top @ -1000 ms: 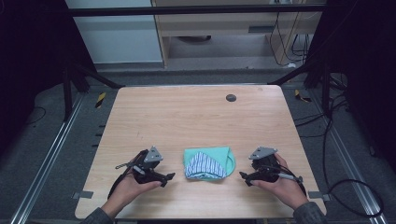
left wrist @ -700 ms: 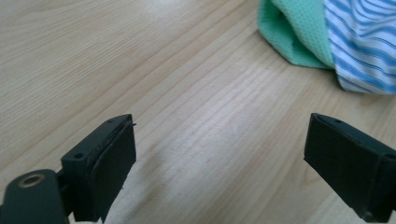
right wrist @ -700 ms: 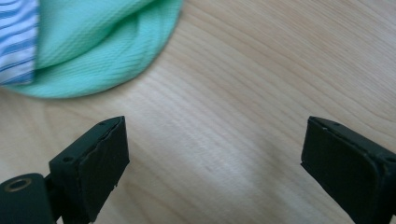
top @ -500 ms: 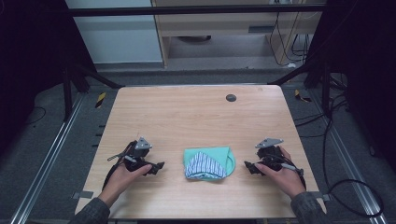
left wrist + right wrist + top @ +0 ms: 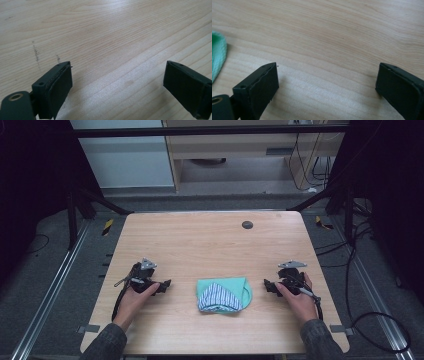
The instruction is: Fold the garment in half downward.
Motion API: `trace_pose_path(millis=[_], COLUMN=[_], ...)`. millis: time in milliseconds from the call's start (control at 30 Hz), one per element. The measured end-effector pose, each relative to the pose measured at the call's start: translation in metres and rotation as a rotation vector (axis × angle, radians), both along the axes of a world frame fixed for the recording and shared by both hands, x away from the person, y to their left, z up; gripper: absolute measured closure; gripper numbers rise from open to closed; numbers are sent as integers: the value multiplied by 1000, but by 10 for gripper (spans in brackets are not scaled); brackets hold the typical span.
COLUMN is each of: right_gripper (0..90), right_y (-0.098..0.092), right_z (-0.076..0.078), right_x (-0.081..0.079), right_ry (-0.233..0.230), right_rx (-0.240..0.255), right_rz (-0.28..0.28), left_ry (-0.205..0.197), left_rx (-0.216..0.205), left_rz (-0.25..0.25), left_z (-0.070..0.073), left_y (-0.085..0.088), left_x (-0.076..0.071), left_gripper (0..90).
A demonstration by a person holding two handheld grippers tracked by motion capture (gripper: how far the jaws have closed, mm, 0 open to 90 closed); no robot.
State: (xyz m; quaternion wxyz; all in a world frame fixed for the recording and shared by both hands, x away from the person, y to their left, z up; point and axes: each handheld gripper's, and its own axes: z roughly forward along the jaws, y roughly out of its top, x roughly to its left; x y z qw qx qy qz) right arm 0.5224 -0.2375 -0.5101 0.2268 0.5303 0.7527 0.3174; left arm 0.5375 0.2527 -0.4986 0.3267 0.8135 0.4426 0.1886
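- The left gripper has its fingers spread wide with only bare wood between them; nothing is held.
- The right gripper likewise has its fingers spread wide over bare wood, holding nothing; a green edge of the folded cloth shows at the left of the right gripper view.
- In the high view the left gripper rests low on the table at its near left, fingers pointing right toward the cloth.
- The right gripper sits at the near right, fingers pointing left toward the cloth.
- The folded cloth, green with a blue-and-white striped part on top, lies flat near the table's near edge, between the two grippers and apart from both.
- A small dark round mark sits on the far side of the table, well apart from everything else.
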Motion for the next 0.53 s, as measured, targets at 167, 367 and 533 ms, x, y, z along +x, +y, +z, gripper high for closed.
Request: trace_pose_path(millis=[167,367,533], right_gripper=[13,2,1], right_y=[2,4,10], right_z=[-2,-2,-2], right_x=[2,2,1], right_ry=[-9,-8,-5], right_rx=[8,5,7], right_rz=[-37,-78,-161], left_ry=[-14,-32,-24], left_rx=[-2,-12,-9], left_rz=[17,29,49], left_z=[-7,-9,-9], left_y=[-1,-1,-1], left_x=[1,2,2], left_gripper=[63,43,13])
